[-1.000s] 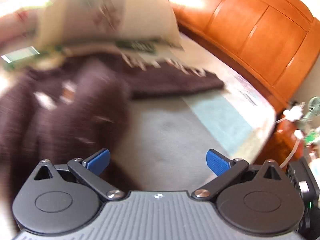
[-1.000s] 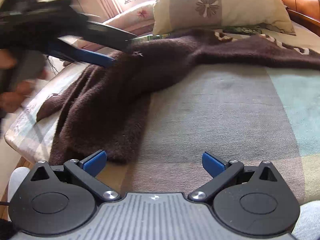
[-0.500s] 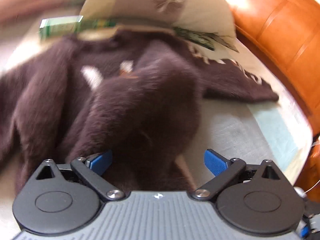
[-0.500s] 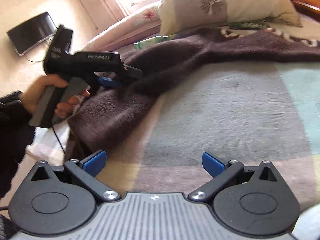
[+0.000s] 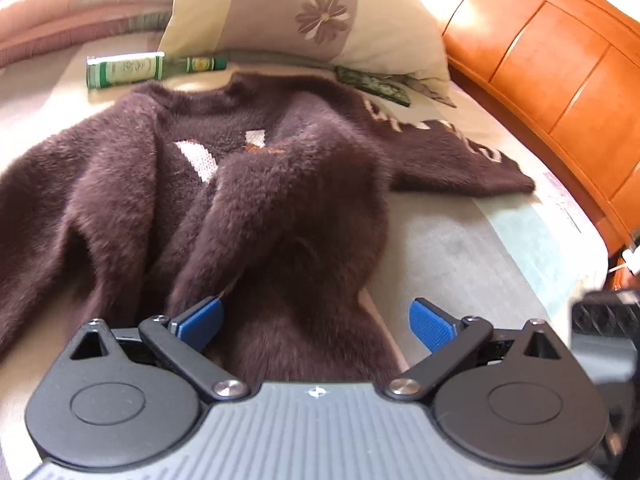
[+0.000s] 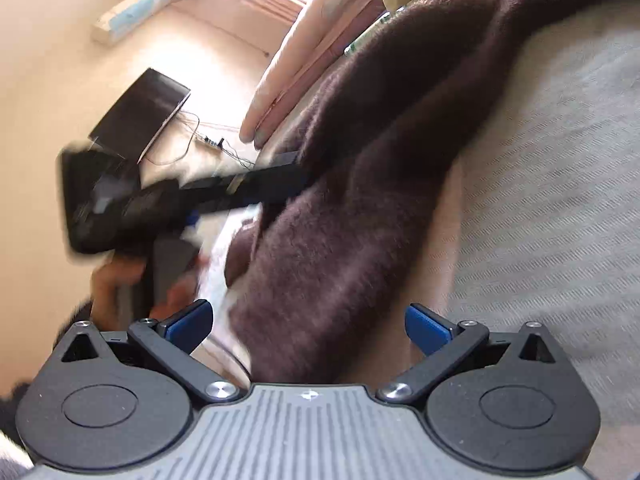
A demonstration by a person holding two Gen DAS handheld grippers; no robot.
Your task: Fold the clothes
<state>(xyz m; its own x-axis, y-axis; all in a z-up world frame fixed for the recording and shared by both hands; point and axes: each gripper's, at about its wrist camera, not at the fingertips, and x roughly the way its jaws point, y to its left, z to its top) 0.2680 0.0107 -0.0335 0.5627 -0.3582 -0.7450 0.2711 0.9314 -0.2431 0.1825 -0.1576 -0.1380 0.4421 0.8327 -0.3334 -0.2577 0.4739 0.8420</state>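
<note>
My left tongs [image 5: 316, 322] stand wide apart over the hem of the brown sweater [image 5: 248, 200], fur bunched between the blue pads [image 5: 200, 318]. The sweater lies spread on the bed [image 5: 460, 248], one sleeve [image 5: 452, 152] stretched right toward the wooden headboard [image 5: 560, 60]. Beyond the collar sit a pillow [image 5: 312, 16] and a green box [image 5: 126, 70].

Right wrist view: left gripper [image 6: 280, 184] motion-blurred, fingertips buried in brown sweater [image 6: 360, 200]; hand [image 6: 120, 284] smeared. Left wrist view: sweater's left sleeve cut by frame edge; lettering on right sleeve unreadable; green box [image 5: 124, 70] label too small.
</note>
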